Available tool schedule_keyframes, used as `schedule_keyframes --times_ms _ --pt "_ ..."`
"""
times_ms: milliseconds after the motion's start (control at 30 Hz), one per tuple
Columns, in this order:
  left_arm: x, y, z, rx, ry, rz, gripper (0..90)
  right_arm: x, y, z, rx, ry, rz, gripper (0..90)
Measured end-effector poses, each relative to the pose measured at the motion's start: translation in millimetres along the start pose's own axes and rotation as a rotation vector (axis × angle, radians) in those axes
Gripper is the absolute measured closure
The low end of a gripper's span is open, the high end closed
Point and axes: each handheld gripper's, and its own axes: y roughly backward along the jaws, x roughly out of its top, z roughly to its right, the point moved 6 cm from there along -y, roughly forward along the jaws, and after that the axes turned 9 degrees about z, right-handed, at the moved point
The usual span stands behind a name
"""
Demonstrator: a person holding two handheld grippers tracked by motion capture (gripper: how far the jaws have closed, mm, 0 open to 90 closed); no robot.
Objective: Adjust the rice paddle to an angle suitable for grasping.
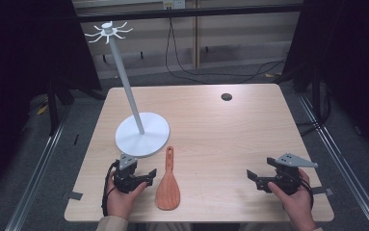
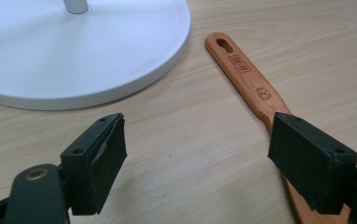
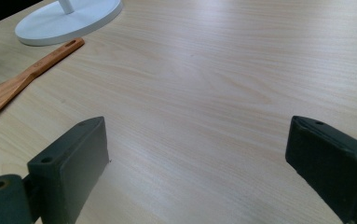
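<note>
Left tool (image 1: 149, 174): mine, low at the near edge of the desk (image 1: 230, 130), jaws spread wide and holding nothing. In the left gripper view one jaw stands just in front of the spatula's neck, the other over bare wood.
Right tool (image 1: 252, 176): mine too, well apart on the other side, jaws wide, nothing between them but desk.
Wooden rice spatula (image 1: 168, 185): lying flat just beside my left tool, blade toward me, handle pointing away, its hanging hole (image 2: 224, 44) close to the stand's base.
Hook stand (image 1: 122, 72): white, upright, round base (image 1: 142, 134) on the desk, a ring of hooks (image 1: 108, 32) at the top of its post, all bare as far as I can see.
Done so far: I judge almost nothing; the spatula is ungripped and off the stand.
Left to do: as I read it, close my left tool on the handle, lift, bring the hole up to a hook, hang it and let go.
Step in hand: lining up my left tool for the grasp, I think.
</note>
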Motion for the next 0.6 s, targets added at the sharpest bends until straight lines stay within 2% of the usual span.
schedule_keyframes --times_ms 200,333,367,400,433,467,500,533,567,600 --pt "-1.2 -8.1 0.6 -0.010 -0.014 -0.021 17.7 3.0 -0.9 -0.6 0.003 -0.001 0.005 5.3" --pt "5.3 -12.9 1.5 -0.012 -0.001 -0.001 16.7 2.4 -1.9 -1.5 0.001 0.011 0.001 5.3" --pt "7.2 -13.4 2.0 -0.012 0.003 -0.003 21.9 1.7 -0.4 -1.8 0.006 0.007 0.001 5.3" --pt "8.8 -13.8 3.2 -0.022 -0.002 -0.004 21.9 1.7 -0.4 -1.8 0.006 0.007 0.001 5.3" --pt "10.6 -13.9 4.7 -0.015 -0.031 0.004 34.5 1.8 1.0 -1.4 0.001 0.005 0.003 5.3" --pt "10.6 -13.9 4.7 -0.015 -0.031 0.004 41.6 1.8 1.0 -1.4 0.001 0.005 0.003 5.3" --pt "11.4 -14.5 4.2 -0.013 -0.048 0.006 43.8 3.7 1.5 -1.2 0.000 0.004 0.009 5.3" --pt "12.3 -15.6 5.4 -0.019 -0.028 0.007 43.8 3.7 1.5 -1.2 0.000 0.004 0.009 5.3" --pt "13.2 -15.2 5.0 -0.020 -0.018 -0.010 49.7 4.9 1.7 -1.6 -0.002 0.011 0.011 5.4" --pt "14.7 -15.5 4.5 -0.006 -0.021 -0.009 49.7 4.9 1.7 -1.6 -0.002 0.011 0.011 5.4"
